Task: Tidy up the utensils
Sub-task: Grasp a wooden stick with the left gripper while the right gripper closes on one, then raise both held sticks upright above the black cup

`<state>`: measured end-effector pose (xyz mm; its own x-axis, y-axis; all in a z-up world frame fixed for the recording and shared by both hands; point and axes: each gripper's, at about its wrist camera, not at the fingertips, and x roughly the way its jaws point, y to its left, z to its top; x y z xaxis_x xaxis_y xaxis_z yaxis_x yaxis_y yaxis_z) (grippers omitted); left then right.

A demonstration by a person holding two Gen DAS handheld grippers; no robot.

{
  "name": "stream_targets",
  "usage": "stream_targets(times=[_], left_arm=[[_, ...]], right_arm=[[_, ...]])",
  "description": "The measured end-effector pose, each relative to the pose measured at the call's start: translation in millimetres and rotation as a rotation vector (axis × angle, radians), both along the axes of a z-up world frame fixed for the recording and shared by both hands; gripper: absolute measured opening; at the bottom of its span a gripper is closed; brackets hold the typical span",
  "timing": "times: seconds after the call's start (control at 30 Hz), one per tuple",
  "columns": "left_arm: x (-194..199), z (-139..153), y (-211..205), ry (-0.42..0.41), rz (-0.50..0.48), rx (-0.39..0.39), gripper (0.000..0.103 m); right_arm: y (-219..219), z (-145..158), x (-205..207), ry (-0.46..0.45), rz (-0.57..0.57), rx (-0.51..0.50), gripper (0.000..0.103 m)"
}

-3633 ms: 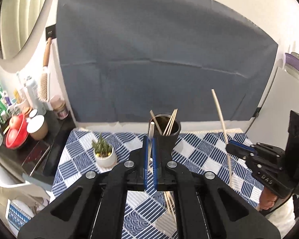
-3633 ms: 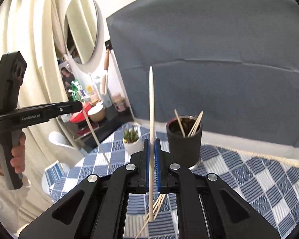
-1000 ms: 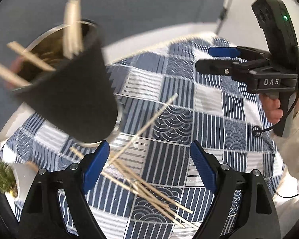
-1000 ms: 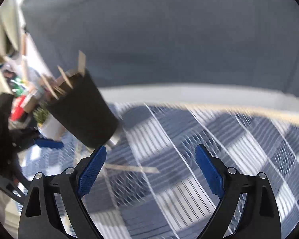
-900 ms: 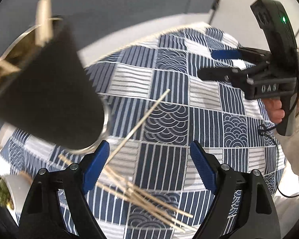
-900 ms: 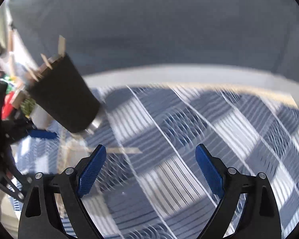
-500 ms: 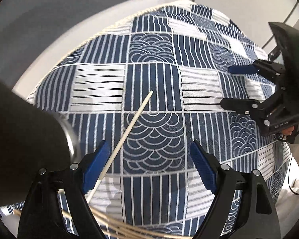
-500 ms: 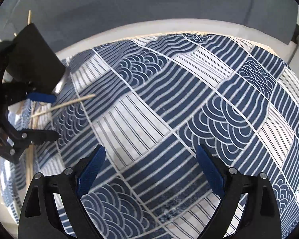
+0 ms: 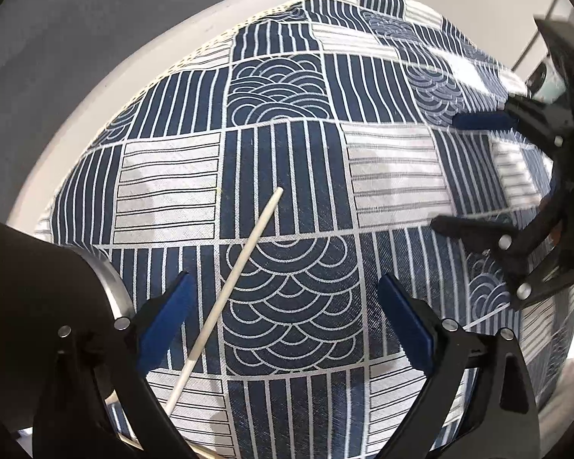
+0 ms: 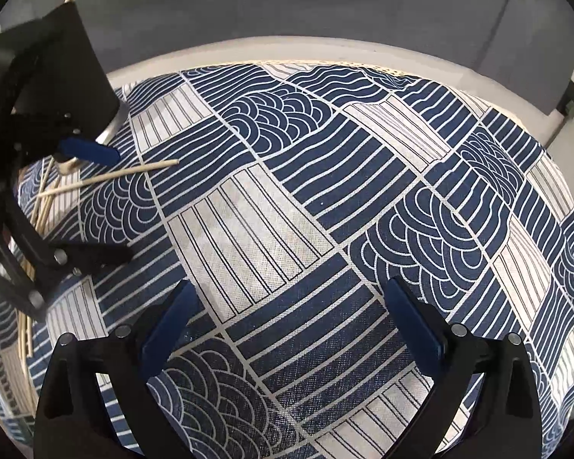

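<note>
Both grippers, left (image 9: 283, 317) and right (image 10: 291, 321), hang spread and empty above the patterned tablecloth (image 10: 325, 199); one chopstick (image 9: 229, 287) lies between the left fingers.

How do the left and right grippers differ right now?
The left gripper has a loose chopstick lying between its fingers; the right gripper has only tablecloth there. Left sits beside the black holder; right is away from it. Both are open and empty.

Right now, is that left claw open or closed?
Open. The left gripper has its blue fingers spread wide, holding nothing; one chopstick lies on the tablecloth between them.
</note>
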<state>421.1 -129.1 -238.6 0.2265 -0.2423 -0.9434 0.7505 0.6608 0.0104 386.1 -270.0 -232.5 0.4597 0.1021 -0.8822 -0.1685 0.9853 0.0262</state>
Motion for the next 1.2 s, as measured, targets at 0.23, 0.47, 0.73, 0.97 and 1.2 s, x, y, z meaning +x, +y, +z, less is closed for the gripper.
stream_targets(times=[0.23, 0.47, 0.73, 0.97, 1.2], left_arm=[[1.6, 3.1, 1.6, -0.001, 0.03, 0.0, 0.09], [-4.6, 9.2, 2.9, -0.004, 0.038, -0.004, 0.068], [-7.1, 15.3, 0.9, 0.046, 0.058, 0.0, 0.008], [-19.8, 15.2, -0.9, 0.041, 0.091, 0.035, 0.005], [-45.2, 34.6, 13.7, 0.006, 0.143, 0.054, 0.005]], right_arm=[[-1.2, 0.4, -5.6, 0.003, -0.049, -0.008, 0.095], [-6.4, 9.0, -22.3, -0.007, -0.049, -0.008, 0.052], [-9.6, 12.0, -35.3, -0.024, -0.046, -0.045, 0.004], [-9.3, 14.0, -55.6, -0.008, -0.043, -0.076, 0.003], [-4.0, 36.8, -80.9, -0.057, 0.003, -0.08, 0.003]])
